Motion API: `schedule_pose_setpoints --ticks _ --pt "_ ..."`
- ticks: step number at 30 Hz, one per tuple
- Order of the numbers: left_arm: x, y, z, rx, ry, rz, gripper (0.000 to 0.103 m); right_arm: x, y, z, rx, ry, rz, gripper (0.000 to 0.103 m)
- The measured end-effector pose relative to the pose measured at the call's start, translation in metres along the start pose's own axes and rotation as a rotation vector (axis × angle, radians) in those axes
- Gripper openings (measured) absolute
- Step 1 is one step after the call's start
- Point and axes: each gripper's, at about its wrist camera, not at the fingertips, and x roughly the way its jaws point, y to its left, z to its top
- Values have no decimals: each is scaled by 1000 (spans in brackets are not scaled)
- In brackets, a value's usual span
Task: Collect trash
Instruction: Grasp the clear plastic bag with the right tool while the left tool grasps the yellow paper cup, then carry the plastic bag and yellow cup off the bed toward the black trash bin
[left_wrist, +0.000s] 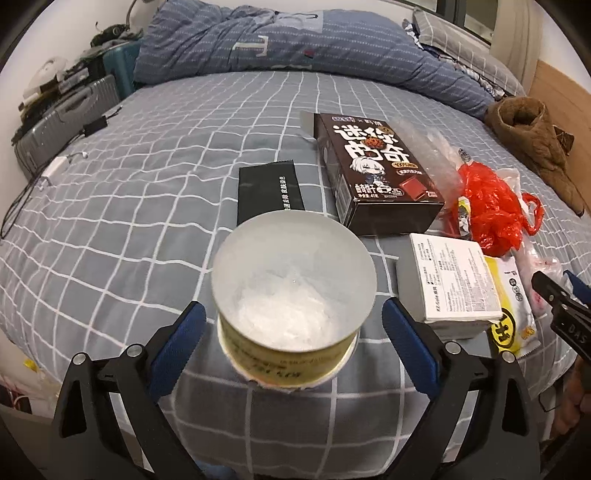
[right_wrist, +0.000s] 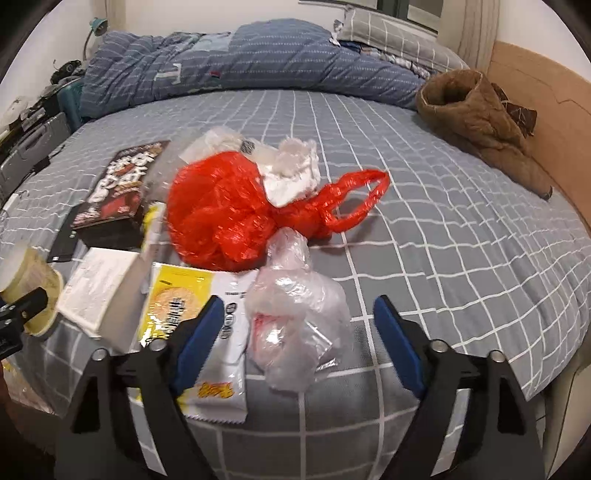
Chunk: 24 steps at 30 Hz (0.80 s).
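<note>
A paper cup (left_wrist: 291, 295) with white crumpled stuff inside stands on the checked bed sheet (left_wrist: 147, 184), between the fingers of my open left gripper (left_wrist: 293, 332); neither pad touches it. My right gripper (right_wrist: 299, 328) is open around a crumpled clear plastic bag (right_wrist: 295, 306), its pads off the bag. Its left finger hangs over a yellow-and-white snack wrapper (right_wrist: 177, 299). Behind lie a knotted red plastic bag (right_wrist: 221, 210), a white box (right_wrist: 99, 291), a dark biscuit box (left_wrist: 373, 166), a black sachet (left_wrist: 266, 192) and white crumpled plastic (right_wrist: 295, 166).
A brown jacket (right_wrist: 480, 118) lies at the right by the wooden headboard (right_wrist: 554, 110). A blue quilt (left_wrist: 295, 48) is bunched along the far side. Cables and a charger (left_wrist: 92, 127) lie on the left of the sheet, beside a grey suitcase (left_wrist: 62, 118).
</note>
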Motion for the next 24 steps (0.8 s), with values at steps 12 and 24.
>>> schedule_pose_setpoints --ticks 12,24 --pt "14 1 0 -22 -11 -4 82 21 -4 -7 24 -10 20 56" --pt "10 -2 -1 -8 -26 4 82 9 -6 -3 31 -36 4 55"
